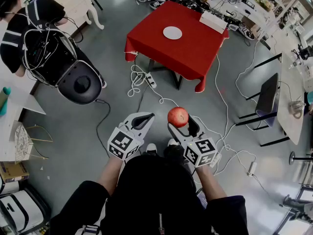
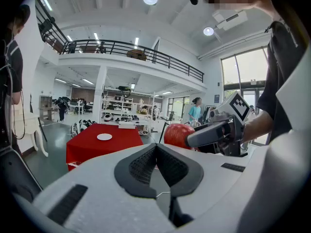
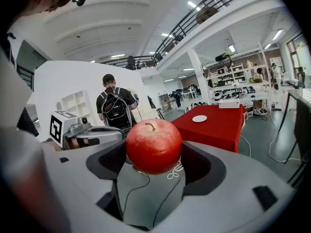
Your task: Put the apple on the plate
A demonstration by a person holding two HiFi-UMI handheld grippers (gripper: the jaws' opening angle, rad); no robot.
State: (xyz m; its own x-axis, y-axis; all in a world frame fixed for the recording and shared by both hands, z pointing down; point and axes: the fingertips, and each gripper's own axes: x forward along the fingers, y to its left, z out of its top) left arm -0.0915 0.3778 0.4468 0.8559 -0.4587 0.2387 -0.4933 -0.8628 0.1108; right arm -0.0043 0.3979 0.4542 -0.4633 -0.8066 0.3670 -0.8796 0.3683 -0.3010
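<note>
A red apple (image 1: 178, 116) (image 3: 153, 145) sits between the dark pads of my right gripper (image 1: 180, 123) (image 3: 154, 154), which is shut on it at waist height above the floor. From the left gripper view the apple (image 2: 179, 135) shows to the right, still gripped. My left gripper (image 1: 145, 118) (image 2: 156, 148) hangs beside it on the left, shut, with nothing in it. The white plate (image 1: 172, 33) (image 2: 104, 137) (image 3: 199, 118) lies bare on a red-clothed table (image 1: 193, 58) some way ahead of both grippers.
A white box (image 1: 213, 22) lies at the table's far right corner. Cables and a power strip (image 1: 150, 81) trail across the grey floor between me and the table. A black round chair (image 1: 80, 84) stands at left and a dark chair (image 1: 268, 99) at right. A person with a backpack (image 3: 115, 108) stands nearby.
</note>
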